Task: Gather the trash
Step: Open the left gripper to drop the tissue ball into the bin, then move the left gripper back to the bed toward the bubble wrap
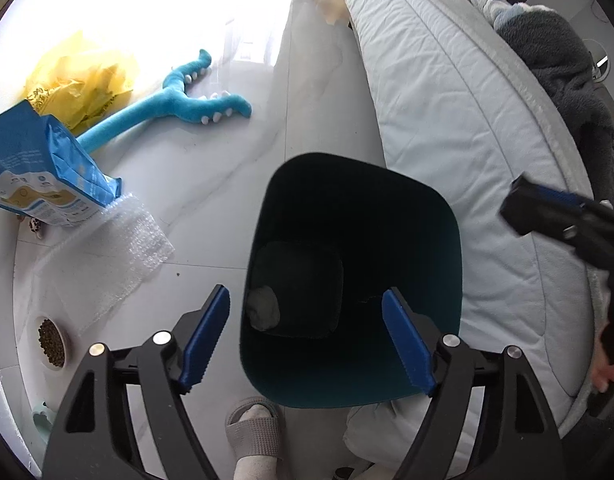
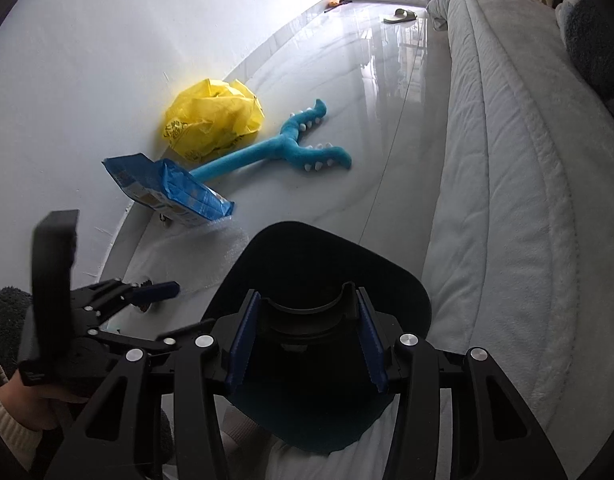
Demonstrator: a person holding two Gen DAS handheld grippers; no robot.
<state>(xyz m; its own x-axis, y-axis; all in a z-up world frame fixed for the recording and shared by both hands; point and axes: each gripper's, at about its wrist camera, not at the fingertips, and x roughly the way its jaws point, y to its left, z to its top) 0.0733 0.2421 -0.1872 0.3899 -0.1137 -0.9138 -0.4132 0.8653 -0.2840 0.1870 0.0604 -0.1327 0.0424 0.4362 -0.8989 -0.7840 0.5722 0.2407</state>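
A pale quilted bed (image 1: 447,128) fills the frame's right. At lower centre, a dark teal trash bin (image 1: 447,240) is seen with a grey wad (image 1: 263,308) inside. The left gripper (image 1: 307,340) is spread wide, empty. The right gripper (image 2: 305,344) is part-open, clasping a dark curved object (image 2: 307,312).

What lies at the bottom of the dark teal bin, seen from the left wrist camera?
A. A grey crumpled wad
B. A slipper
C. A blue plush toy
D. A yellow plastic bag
A: a grey crumpled wad rests on the floor of the bin, while the other items are outside it.
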